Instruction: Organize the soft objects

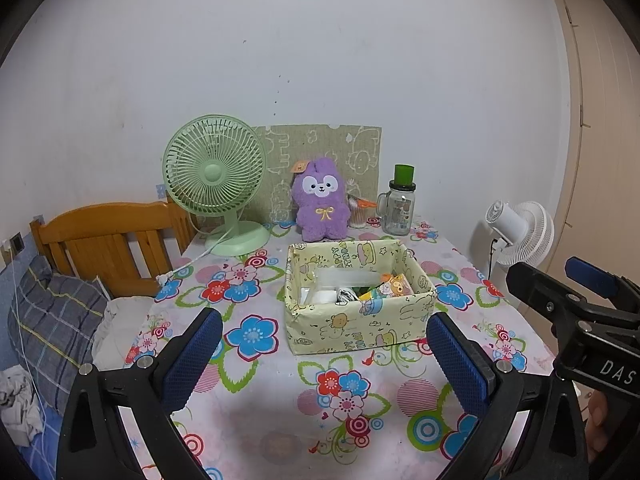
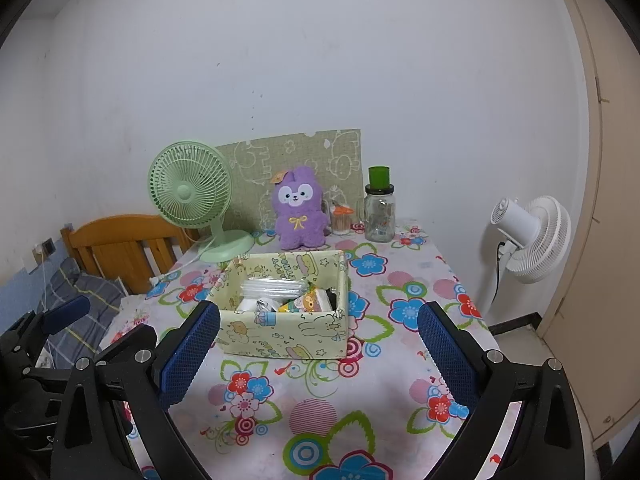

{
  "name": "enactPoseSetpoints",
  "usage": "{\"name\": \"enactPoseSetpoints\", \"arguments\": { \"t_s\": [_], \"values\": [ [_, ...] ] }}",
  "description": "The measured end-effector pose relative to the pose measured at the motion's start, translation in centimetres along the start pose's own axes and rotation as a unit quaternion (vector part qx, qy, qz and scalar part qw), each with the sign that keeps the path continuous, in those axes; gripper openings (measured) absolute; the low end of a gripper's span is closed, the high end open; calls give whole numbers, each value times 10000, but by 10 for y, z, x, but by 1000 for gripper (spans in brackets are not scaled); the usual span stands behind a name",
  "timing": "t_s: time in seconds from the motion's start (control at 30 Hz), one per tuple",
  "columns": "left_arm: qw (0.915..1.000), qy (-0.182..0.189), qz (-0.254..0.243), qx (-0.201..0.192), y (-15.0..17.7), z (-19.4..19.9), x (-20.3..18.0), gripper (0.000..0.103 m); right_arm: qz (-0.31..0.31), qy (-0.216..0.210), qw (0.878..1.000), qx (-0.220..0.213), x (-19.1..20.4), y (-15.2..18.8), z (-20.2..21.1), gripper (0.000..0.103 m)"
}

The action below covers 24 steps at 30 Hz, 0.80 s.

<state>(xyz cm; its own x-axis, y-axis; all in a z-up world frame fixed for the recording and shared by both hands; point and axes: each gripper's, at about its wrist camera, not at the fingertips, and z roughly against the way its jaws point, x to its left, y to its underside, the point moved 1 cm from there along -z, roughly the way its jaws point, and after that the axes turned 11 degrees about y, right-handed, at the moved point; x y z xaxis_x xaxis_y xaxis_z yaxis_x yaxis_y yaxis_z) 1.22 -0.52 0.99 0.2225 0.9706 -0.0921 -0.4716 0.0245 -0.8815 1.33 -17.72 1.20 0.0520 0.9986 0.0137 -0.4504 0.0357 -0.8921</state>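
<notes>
**Both tongs hanging spread over the flowered desk, plush toy at the back**

The left tongs [image 1: 324, 344] are hovering with their blue pads wide apart and gripping nothing, framing the near side of a yellow patterned box [image 1: 360, 312]. The right tongs [image 2: 318, 340] are likewise standing spread and empty over the desk [image 2: 360, 400], with the same box [image 2: 284, 332] sitting just ahead of their left pad.

The purple plush toy [image 1: 320, 204] is sitting upright at the far edge of the desk, leaning near a green patterned board [image 1: 320, 148] that is resting against the wall. The box is lying between the tongs and the toy, filled with small packets and clear plastic pieces.

A green desk fan [image 1: 216, 180] is standing to the toy's left, its cord trailing across the flowered cloth. To the toy's right a small cup of sticks [image 1: 358, 212] is sitting just beside it, and a glass jar with a green top [image 1: 398, 204] is standing next to that. A white floor fan [image 2: 528, 236] is standing off the desk's right side. A wooden headboard [image 1: 108, 240] and a plaid pillow [image 1: 52, 320] are lying to the left.
</notes>
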Motion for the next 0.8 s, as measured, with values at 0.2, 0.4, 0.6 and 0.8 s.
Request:
{"name": "enactPoseSetpoints", "arguments": {
  "t_s": [0.2,0.4,0.6,0.8],
  "values": [
    [10000,-3,0,1,0,0,0,103,-8,2,10000,-23,-1,0,0,100],
    [10000,1,-21,-16,-1,1,-2,103,-30,12,10000,-36,-3,0,1,100],
    [10000,-4,-22,-18,-1,0,-3,103,-32,10,10000,-41,-4,0,2,100],
    [10000,-4,-37,-22,-1,1,-3,103,-39,17,10000,-42,-4,0,2,100]
  ]
}}
